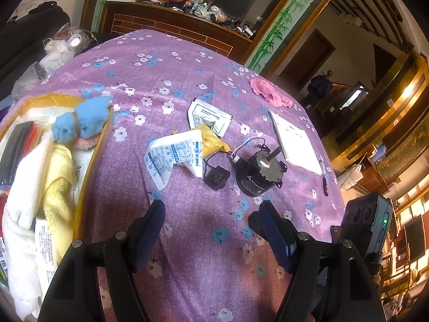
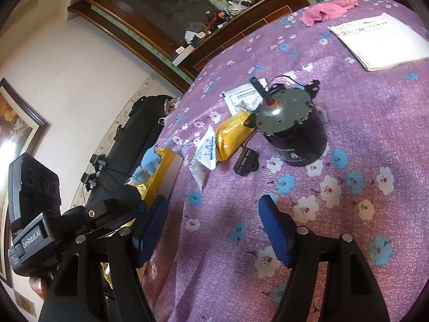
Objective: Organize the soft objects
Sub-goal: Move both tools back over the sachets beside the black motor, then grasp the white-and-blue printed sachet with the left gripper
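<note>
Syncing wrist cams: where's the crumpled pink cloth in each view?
Left wrist: crumpled pink cloth lies upper right, at the far edge of the purple floral tablecloth.
Right wrist: the cloth is near the top, right of centre.
Shared landmark: black cylindrical motor, nearer the camera in both.

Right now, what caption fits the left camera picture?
Open left gripper over flowery tablecloth; pink cloth waits, box holds towels.

One pink cloth (image 1: 270, 93), one blue cloth (image 1: 83, 122), one motor (image 1: 256, 170), one booklet (image 1: 296, 145), three packets (image 1: 174, 155).
</note>
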`<control>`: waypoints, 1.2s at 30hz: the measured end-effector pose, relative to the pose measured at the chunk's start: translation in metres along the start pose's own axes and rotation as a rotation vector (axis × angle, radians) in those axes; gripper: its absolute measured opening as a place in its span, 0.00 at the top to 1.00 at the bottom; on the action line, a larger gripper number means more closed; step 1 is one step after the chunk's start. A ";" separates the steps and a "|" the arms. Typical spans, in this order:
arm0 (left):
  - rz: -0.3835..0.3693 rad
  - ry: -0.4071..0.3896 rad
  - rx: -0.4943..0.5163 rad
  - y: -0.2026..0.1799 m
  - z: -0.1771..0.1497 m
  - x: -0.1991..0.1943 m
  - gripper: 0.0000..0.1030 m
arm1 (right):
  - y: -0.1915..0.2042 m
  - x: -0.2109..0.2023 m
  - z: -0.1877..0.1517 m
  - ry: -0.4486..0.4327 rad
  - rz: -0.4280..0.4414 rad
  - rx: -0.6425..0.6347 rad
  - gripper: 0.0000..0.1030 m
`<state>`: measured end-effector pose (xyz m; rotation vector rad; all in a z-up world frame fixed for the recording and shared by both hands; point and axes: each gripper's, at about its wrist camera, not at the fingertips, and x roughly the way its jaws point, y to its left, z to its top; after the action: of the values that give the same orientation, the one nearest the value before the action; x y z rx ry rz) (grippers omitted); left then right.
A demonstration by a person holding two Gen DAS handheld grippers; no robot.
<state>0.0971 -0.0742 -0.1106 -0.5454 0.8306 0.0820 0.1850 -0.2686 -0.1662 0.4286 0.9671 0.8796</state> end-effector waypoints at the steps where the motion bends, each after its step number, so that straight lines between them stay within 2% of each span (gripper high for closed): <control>1: 0.009 0.004 0.001 -0.001 0.002 0.002 0.27 | -0.001 -0.001 0.000 -0.007 -0.008 0.005 0.33; 6: 0.041 0.042 0.036 -0.007 0.015 0.019 0.27 | -0.007 -0.006 0.001 -0.032 -0.039 0.034 0.33; 10: 0.085 0.076 0.023 -0.006 0.029 0.041 0.27 | -0.013 -0.008 0.002 -0.038 -0.056 0.062 0.33; 12: 0.149 0.068 0.038 -0.009 0.039 0.050 0.27 | -0.016 -0.007 0.002 -0.034 -0.059 0.075 0.33; 15: 0.201 0.070 0.108 -0.016 0.051 0.066 0.26 | -0.019 -0.006 0.002 -0.025 -0.054 0.080 0.33; 19: 0.221 0.148 0.050 -0.003 0.064 0.099 0.27 | -0.017 -0.006 0.003 -0.027 -0.053 0.070 0.33; 21: 0.260 0.167 0.038 0.003 0.064 0.112 0.26 | -0.017 -0.006 0.002 -0.028 -0.056 0.069 0.33; 22: 0.288 0.167 0.036 0.007 0.063 0.114 0.30 | -0.018 -0.005 0.002 -0.028 -0.057 0.070 0.33; 24: 0.268 0.159 0.015 0.013 0.062 0.112 0.36 | -0.018 -0.006 0.002 -0.027 -0.059 0.072 0.33; 27: 0.263 0.124 0.039 0.011 0.056 0.097 0.68 | -0.018 -0.006 0.002 -0.026 -0.054 0.073 0.33; 28: 0.264 0.111 0.052 0.009 0.053 0.090 0.72 | -0.018 -0.006 0.001 -0.026 -0.054 0.070 0.33; 33: 0.229 0.077 0.037 0.012 0.037 0.069 0.78 | -0.016 -0.005 0.002 -0.028 -0.053 0.061 0.33; 36: 0.165 0.053 0.017 0.013 0.025 0.046 0.80 | -0.013 -0.005 0.002 -0.033 -0.051 0.048 0.33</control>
<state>0.1416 -0.0572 -0.1363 -0.4638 0.9264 0.2116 0.1911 -0.2804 -0.1717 0.4561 0.9665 0.8025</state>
